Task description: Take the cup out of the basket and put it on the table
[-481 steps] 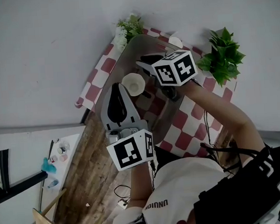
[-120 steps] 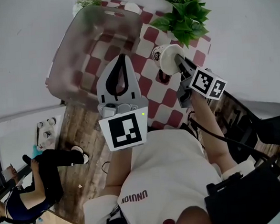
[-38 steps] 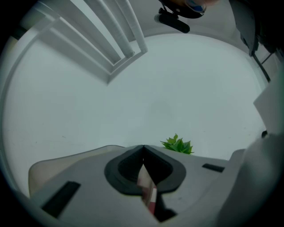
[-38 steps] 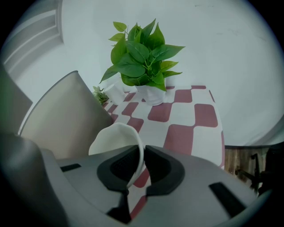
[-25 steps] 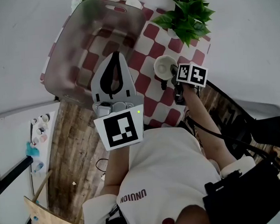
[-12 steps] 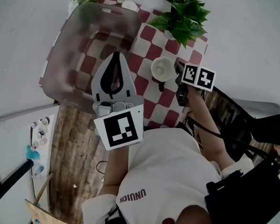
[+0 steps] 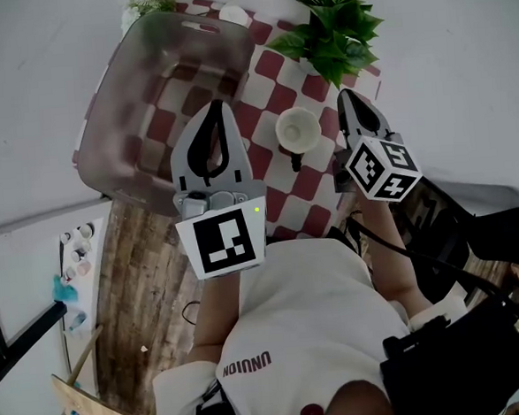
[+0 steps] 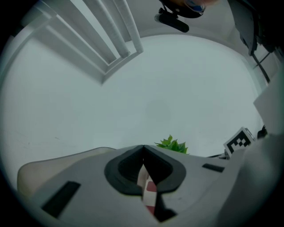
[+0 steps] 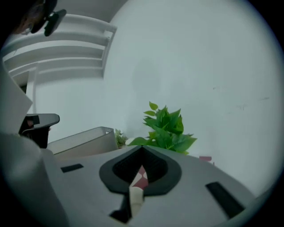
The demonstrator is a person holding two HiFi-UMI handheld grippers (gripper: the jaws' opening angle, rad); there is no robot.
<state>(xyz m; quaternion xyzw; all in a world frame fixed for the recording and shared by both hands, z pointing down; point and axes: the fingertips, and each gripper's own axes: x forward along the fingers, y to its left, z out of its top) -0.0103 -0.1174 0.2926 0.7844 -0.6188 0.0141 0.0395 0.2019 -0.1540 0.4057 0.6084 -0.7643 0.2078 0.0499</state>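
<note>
The cream cup [image 7: 296,129] stands upright on the red-and-white checked table [image 7: 272,66], just right of the translucent grey basket [image 7: 166,76], which looks empty. My right gripper [image 7: 347,95] is shut with nothing in it, off to the cup's right and apart from it. My left gripper [image 7: 218,107] hovers by the basket's near right corner, left of the cup, its jaws also shut and empty. In the right gripper view the jaws [image 9: 142,147] meet at their tips, with the basket [image 9: 82,138] beyond. The left gripper view shows its jaws [image 8: 143,146] closed too.
A green potted plant [image 7: 331,24] stands at the table's back right corner, also seen as the plant [image 9: 166,126] and the plant [image 8: 172,144]. A small white object [image 7: 233,16] and pale flowers [image 7: 148,1] sit behind the basket. Wooden floor [image 7: 141,281] lies left of the person.
My right gripper has drawn away from the cup toward the right and its jaws have closed empty. The cup stays standing on the table. The left gripper has barely moved.
</note>
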